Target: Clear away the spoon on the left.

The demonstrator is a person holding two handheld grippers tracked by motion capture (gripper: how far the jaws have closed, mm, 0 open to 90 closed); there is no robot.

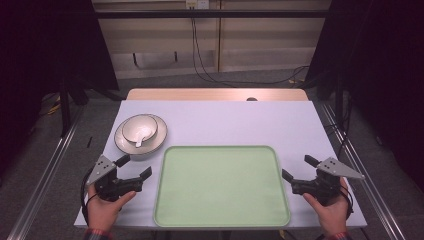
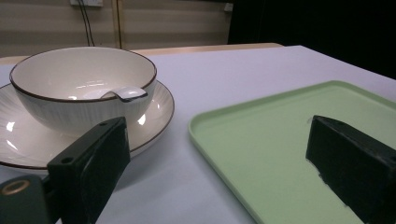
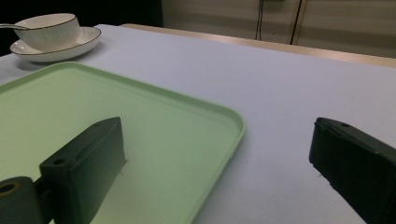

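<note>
Two claws hover wide and empty over the table (image 1: pixel 225 120), one at each side of the green tray (image 1: pixel 222 185). Just past the left claw (image 1: pixel 135 166) sits a white bowl (image 1: pixel 140 128) with a spoon (image 1: pixel 139 140) inside, on a plate (image 1: pixel 157 142). The right claw (image 1: pixel 296 168) is well apart from it.
</note>
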